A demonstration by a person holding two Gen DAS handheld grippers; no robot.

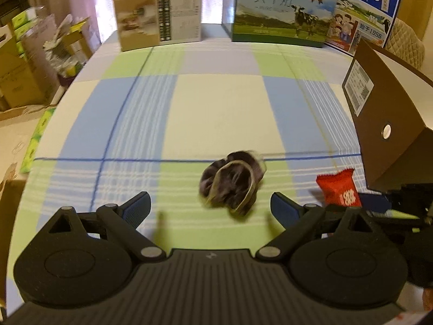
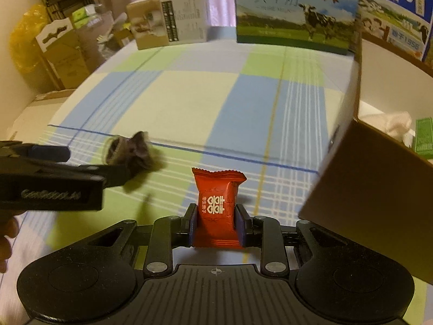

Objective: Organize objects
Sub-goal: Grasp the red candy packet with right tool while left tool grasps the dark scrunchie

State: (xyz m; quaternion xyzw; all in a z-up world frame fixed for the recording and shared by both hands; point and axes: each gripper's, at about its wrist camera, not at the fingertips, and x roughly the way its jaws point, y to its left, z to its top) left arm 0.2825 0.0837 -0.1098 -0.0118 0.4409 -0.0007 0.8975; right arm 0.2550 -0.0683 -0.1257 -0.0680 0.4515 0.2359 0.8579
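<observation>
My left gripper (image 1: 211, 207) is open wide, low over the checked tablecloth (image 1: 216, 103). A dark crumpled piece of cloth with a pale band (image 1: 232, 181) lies just ahead of it, between the lines of the two fingers and blurred. In the right wrist view the same cloth (image 2: 132, 151) sits at the tips of the left gripper (image 2: 94, 162), with a shadow under it. I cannot tell whether it touches the table. My right gripper (image 2: 216, 216) is shut on a red candy packet (image 2: 216, 189), held upright; the packet (image 1: 339, 189) also shows beside the left gripper.
An open brown cardboard box (image 2: 379, 189) stands close on the right, with a white cloth (image 2: 392, 124) and a green item (image 2: 423, 138) inside. Milk cartons (image 1: 281, 13) and a beige box (image 1: 159, 19) line the far table edge. Clutter of boxes (image 1: 24, 75) stands off the left edge.
</observation>
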